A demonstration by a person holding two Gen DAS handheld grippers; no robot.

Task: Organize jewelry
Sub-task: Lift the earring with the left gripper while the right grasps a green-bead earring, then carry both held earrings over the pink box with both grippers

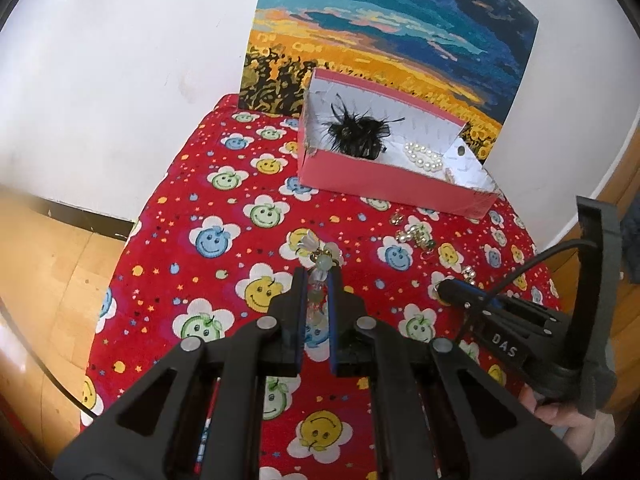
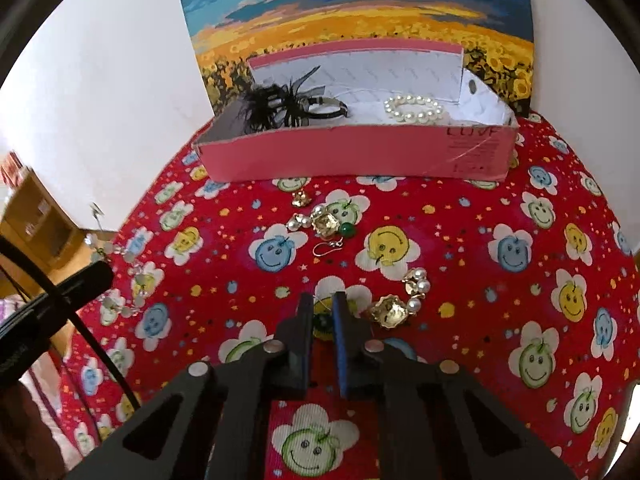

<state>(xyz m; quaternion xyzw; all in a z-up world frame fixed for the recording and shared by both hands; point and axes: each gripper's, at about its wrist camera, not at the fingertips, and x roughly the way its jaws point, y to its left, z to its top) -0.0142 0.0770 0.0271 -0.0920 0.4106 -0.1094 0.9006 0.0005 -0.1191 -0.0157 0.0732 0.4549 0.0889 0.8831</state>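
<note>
My left gripper (image 1: 318, 276) is shut on a string of pale green and white beads (image 1: 320, 258) that sticks out past its fingertips above the red cloth. My right gripper (image 2: 322, 300) is down on the cloth with its jaws close together on the thin hook and green bead end of a gold-and-pearl earring (image 2: 390, 312). Its gold flower and pearls lie just to the right of the fingers. A matching earring (image 2: 326, 224) lies farther ahead. The pink box (image 2: 360, 152) behind holds a black feather hairpiece (image 2: 280, 106) and a pearl bracelet (image 2: 414, 110).
A red cloth (image 2: 480, 300) printed with smiley flowers covers the table. A sunset painting (image 1: 380, 32) leans on the white wall behind the box. A small gold piece (image 2: 301, 199) lies near the box front. Wooden floor (image 1: 48, 264) shows at the left.
</note>
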